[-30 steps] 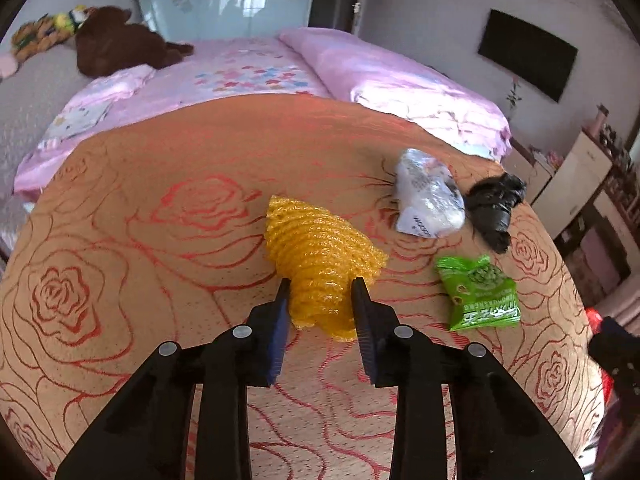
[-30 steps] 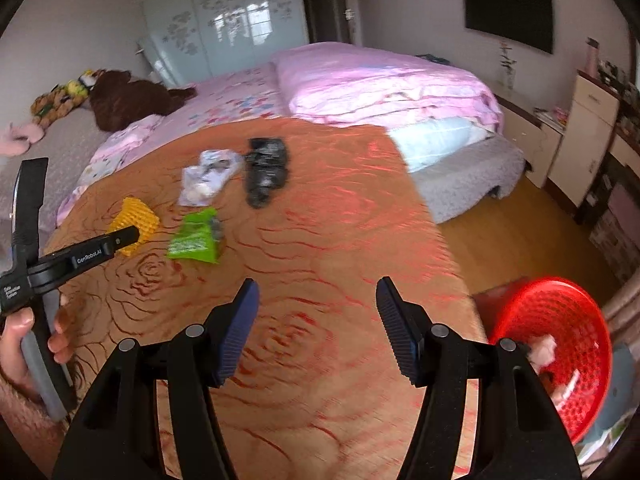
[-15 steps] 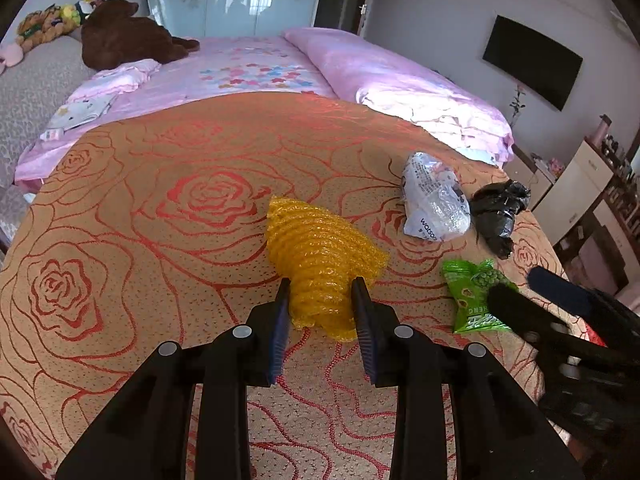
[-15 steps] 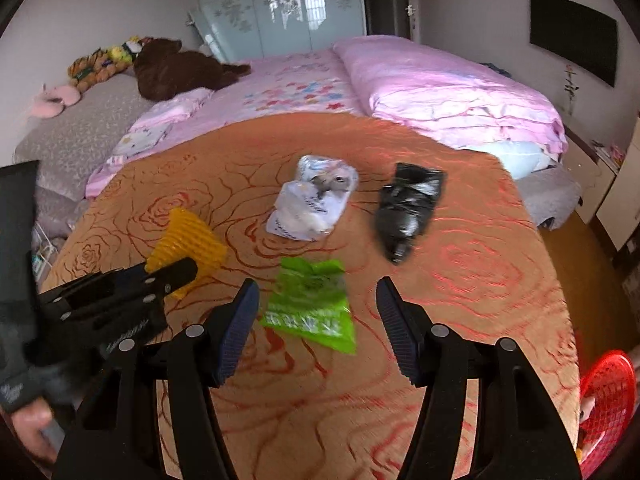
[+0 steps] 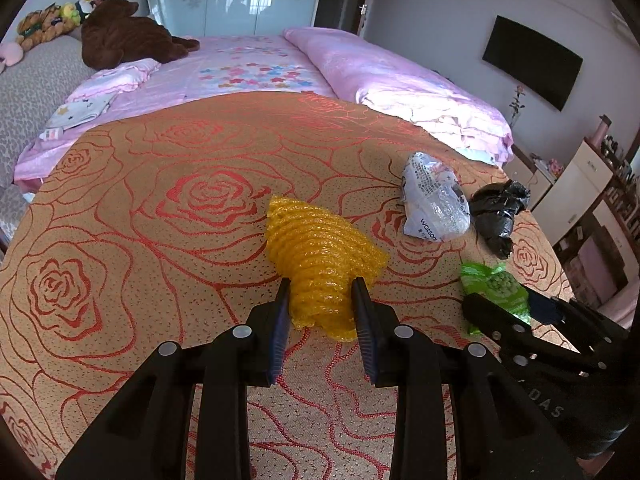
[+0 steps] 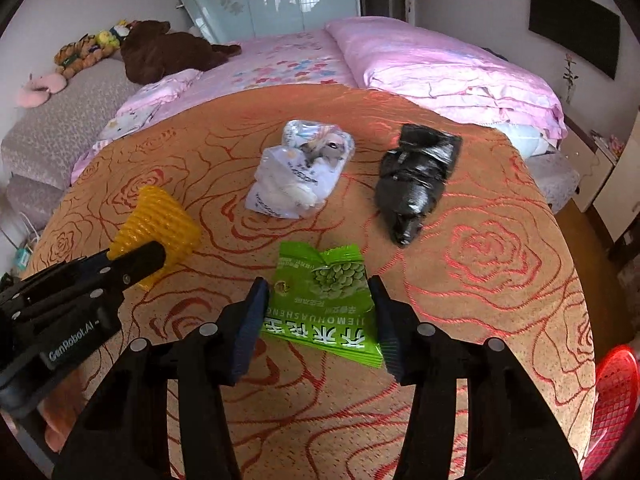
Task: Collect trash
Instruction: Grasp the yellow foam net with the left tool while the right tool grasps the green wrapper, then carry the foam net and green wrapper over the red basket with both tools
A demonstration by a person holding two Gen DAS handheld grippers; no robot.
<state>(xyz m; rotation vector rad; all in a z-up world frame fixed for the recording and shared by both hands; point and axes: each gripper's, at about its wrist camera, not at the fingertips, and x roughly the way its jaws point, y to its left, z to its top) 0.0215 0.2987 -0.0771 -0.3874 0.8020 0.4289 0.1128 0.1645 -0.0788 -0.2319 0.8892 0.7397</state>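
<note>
Since the earlier frame the right gripper [image 6: 318, 312] has swung away from the red basket [image 6: 614, 396] and come in over the green snack packet [image 6: 324, 300]; the left one hasn't budged.

So the bit that matters: in the right wrist view the packet sits dead centre at the bottom of the frame, right between the two fingers, with its long side running roughly across the gap, tilted a little down toward the right. The jaws are closing on it but I still see a sliver of cloth beside the left pad, so I wouldn't call it gripped yet. Right hand is clearly the nearer one for this piece. The basket is off at the lower right edge of that frame, past the table [image 6: 500, 264] edge, so that's my guess for where it goes after.

Left gripper [image 5: 322, 312] is clamped on the narrow near end of the yellow foam net [image 5: 320, 256], centre of the left wrist view, with the net fanning out away from the fingers toward the upper middle.

Count of trash on the table:
- one yellow foam net
- one green snack packet
- one clear plastic bag [image 6: 300, 172], upper middle
- one black plastic bag [image 6: 416, 180], just right of the clear one, not touching

One basket, with something white showing in it earlier, too cropped now to tell.
</note>
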